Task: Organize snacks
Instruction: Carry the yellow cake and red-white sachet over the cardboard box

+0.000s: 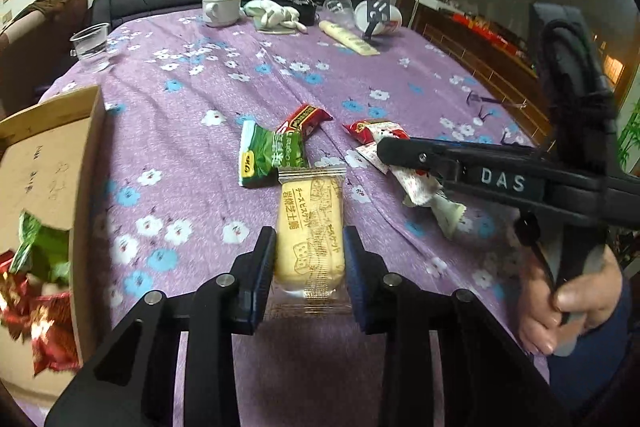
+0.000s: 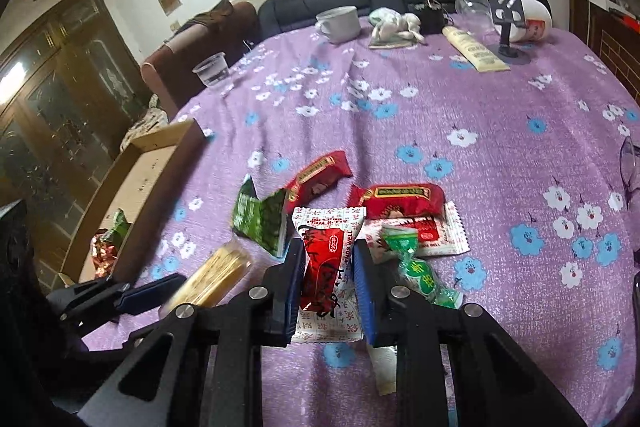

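My left gripper [image 1: 310, 243] is shut on a yellow biscuit pack [image 1: 310, 227], held lengthwise a little above the purple floral cloth [image 1: 192, 131]. The right wrist view shows that pack [image 2: 216, 277] at lower left. My right gripper [image 2: 328, 251] is shut on a red-and-white snack packet [image 2: 322, 267] in a pile with a green candy [image 2: 420, 275], a flat white packet [image 2: 436, 231] and a red packet [image 2: 400, 199]. A green packet [image 1: 272, 155] and another red packet [image 1: 304, 119] lie mid-table. A cardboard box [image 1: 86, 155] at the left holds several snacks.
At the far edge stand a white mug [image 1: 221, 9], a plastic cup [image 1: 90, 41], a cream tube [image 1: 350, 38], a black phone stand [image 1: 376, 11] and a crumpled cloth [image 1: 276, 15]. Glasses [image 2: 630, 167] lie at the right edge. A hand [image 1: 568, 299] grips the right tool.
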A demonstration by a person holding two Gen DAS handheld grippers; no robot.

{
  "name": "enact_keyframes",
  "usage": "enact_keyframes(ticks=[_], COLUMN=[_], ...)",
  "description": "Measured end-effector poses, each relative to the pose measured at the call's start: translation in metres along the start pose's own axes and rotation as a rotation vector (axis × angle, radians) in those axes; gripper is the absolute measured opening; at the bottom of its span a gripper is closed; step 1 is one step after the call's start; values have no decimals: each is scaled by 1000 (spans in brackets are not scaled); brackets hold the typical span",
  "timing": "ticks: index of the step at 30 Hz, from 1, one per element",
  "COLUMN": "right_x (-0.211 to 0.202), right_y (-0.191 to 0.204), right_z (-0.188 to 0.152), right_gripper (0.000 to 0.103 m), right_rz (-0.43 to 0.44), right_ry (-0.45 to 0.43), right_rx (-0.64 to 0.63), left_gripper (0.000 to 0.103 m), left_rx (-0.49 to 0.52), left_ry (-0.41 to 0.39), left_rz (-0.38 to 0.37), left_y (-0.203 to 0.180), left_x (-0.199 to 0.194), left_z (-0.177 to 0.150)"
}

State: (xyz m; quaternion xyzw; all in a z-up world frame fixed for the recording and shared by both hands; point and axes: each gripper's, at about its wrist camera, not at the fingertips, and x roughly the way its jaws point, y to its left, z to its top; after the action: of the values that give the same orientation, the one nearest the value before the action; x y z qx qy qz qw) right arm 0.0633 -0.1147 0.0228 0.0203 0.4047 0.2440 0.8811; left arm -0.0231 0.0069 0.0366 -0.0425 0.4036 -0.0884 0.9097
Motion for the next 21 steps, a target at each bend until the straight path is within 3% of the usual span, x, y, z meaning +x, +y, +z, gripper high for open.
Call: enact_keyframes(ticks=[8,16,21], right_x=[-11,-4,-1], right_y=[19,44,87], right_z=[-1,-5,-7], right_gripper=[25,25,27], right_rz=[56,120,162], right_ry=[-50,-7,29], right_rx=[-57,-94,-154], left_gripper=[31,31,31], left_rx=[-57,-149,-193], left_ry=[-83,-161,-182], left_rz=[48,96,131], left_y=[24,65,89], left_x=[-40,-82,-97], left_z=[-6,-19,-28])
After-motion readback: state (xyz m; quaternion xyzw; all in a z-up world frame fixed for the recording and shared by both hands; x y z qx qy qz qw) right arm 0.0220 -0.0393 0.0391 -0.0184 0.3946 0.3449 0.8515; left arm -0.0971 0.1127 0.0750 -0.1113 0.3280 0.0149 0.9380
